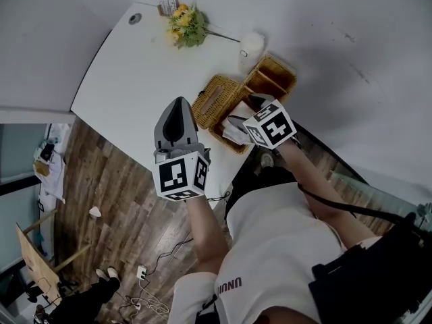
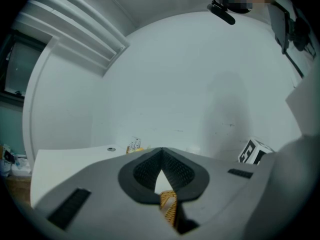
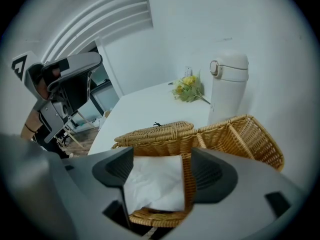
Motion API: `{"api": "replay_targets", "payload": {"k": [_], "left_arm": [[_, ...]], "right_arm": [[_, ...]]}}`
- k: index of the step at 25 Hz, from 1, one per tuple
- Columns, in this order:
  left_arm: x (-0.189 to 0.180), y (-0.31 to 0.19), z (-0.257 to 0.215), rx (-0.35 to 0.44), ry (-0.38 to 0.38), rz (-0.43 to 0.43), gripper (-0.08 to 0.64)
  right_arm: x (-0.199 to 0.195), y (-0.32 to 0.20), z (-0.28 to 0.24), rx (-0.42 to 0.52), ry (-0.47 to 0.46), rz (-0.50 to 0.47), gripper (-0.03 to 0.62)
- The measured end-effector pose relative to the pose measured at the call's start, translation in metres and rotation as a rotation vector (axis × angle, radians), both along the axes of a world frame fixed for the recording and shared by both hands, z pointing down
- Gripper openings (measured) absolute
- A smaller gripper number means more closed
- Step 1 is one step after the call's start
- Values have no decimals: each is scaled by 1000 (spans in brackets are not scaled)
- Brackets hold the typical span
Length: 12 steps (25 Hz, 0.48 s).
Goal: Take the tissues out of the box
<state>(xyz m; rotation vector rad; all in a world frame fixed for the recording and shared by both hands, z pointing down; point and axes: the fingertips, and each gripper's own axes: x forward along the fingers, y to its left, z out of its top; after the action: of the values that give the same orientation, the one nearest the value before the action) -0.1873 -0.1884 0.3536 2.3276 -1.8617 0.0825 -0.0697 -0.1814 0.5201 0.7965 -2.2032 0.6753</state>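
Observation:
A lidded wicker tissue box stands on the white table. In front of it a shallow wicker tray holds a white tissue. My right gripper hangs over that tray, jaws open, with the tissue lying loose between them. My left gripper hovers left of the box with its jaw tips together and nothing in them. A strip of wicker shows through the gap behind its tips.
A two-compartment wicker basket sits right of the box, with a white flask behind it. Yellow flowers lie at the far end. The table edge runs close to the tray, with wood floor below.

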Motion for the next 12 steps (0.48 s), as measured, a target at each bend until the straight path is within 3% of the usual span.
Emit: {"api": "replay_targets", "payload": {"k": [12], "left_arm": [[-10, -4, 1, -4, -1, 0, 12]], "right_arm": [[-4, 6, 17, -35, 135, -51, 392]]}}
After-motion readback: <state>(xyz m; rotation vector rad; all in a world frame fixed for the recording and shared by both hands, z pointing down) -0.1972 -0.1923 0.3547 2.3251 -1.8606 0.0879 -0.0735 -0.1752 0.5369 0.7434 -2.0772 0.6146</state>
